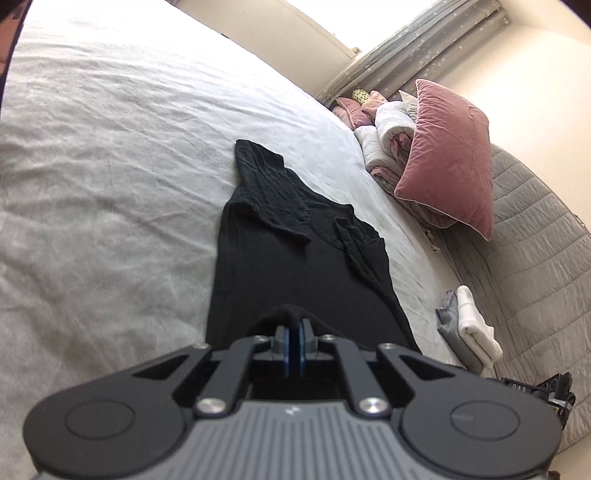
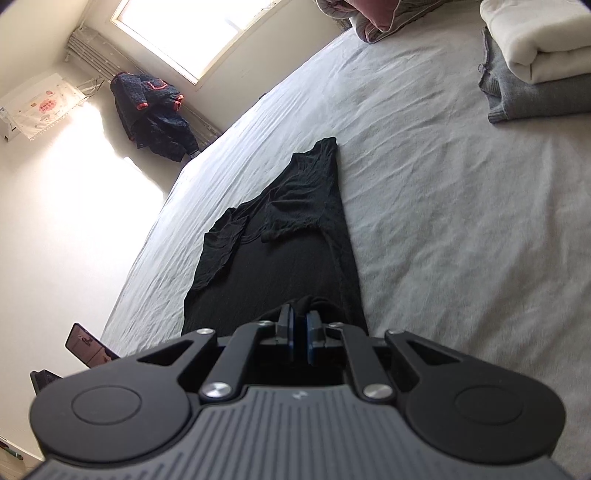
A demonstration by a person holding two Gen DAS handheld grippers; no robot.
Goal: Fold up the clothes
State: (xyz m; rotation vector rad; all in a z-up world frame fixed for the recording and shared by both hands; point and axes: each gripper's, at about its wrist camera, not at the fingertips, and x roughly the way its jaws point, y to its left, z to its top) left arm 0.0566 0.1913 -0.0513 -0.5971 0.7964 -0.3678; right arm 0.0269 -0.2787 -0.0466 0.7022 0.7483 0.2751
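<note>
A black T-shirt [image 1: 280,240] lies lengthwise on the pale grey bed sheet [image 1: 110,166], both sleeves folded in over its body. My left gripper [image 1: 294,325] is shut on the near hem of the shirt, and black cloth bunches around its blue pads. In the right wrist view the same black T-shirt [image 2: 288,240] stretches away from me. There my right gripper [image 2: 299,325] is shut on the hem too, with fabric pinched between its pads. The hem is lifted off the sheet at both grippers.
A pink cushion [image 1: 447,158] and rolled bedding [image 1: 388,140] lie at the head of the bed. A folded white garment on a grey one [image 2: 535,62] sits on the sheet to the right. A dark jacket [image 2: 155,114] hangs by the window [image 2: 192,29].
</note>
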